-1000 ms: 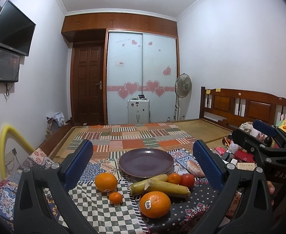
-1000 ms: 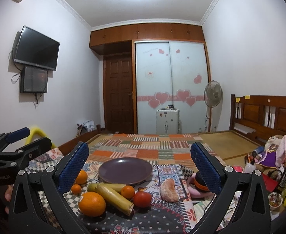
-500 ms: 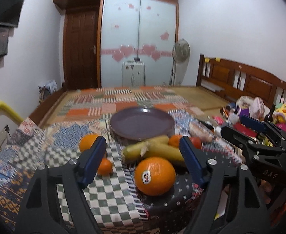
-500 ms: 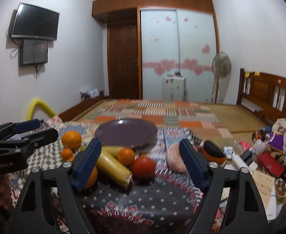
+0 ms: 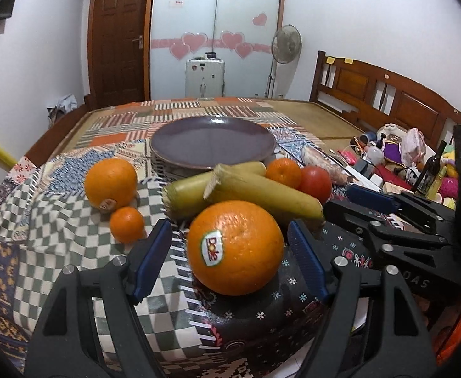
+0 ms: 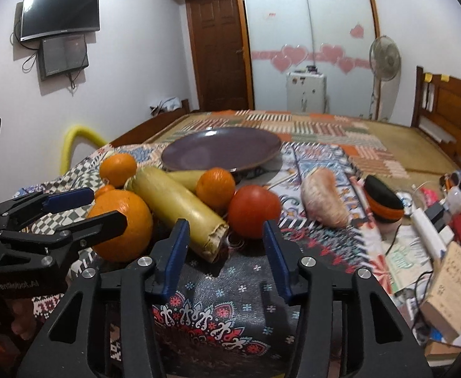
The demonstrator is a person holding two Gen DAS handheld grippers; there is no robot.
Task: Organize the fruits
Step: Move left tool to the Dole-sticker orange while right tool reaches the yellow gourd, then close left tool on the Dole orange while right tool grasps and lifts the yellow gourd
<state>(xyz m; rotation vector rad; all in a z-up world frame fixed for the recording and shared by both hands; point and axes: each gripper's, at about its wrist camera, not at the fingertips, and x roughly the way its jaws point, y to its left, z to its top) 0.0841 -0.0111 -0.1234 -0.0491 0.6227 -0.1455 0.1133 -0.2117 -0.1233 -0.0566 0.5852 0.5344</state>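
Note:
A big orange with a Dole sticker [image 5: 235, 247] lies on the cloth between the fingers of my left gripper [image 5: 230, 252]; narrow gaps show on both sides, so the pads do not press it. My right gripper [image 6: 225, 252] has its jaws closing with nothing between the pads. The cut end of a yellow corn ear [image 6: 180, 204] and a red tomato [image 6: 254, 211] lie just past its tips. Behind them stands an empty purple plate [image 5: 213, 148]. A second orange [image 5: 110, 182], a small mandarin [image 5: 126, 223] and another mandarin [image 6: 216, 187] sit around the corn.
A pale pink lump [image 6: 323, 198] and a black-and-orange object [image 6: 384, 201] lie right of the tomato. Boxes, cables and a dark bottle [image 5: 428, 173] crowd the right side. A bed with a wooden headboard [image 5: 387, 94] lies behind, and a yellow tube [image 6: 73, 141] stands at the left.
Both grippers have sunk and tipped down toward the fruit, and both jaws have narrowed. The stickered orange now sits between the left fingers; the tomato and corn are close before the right ones.

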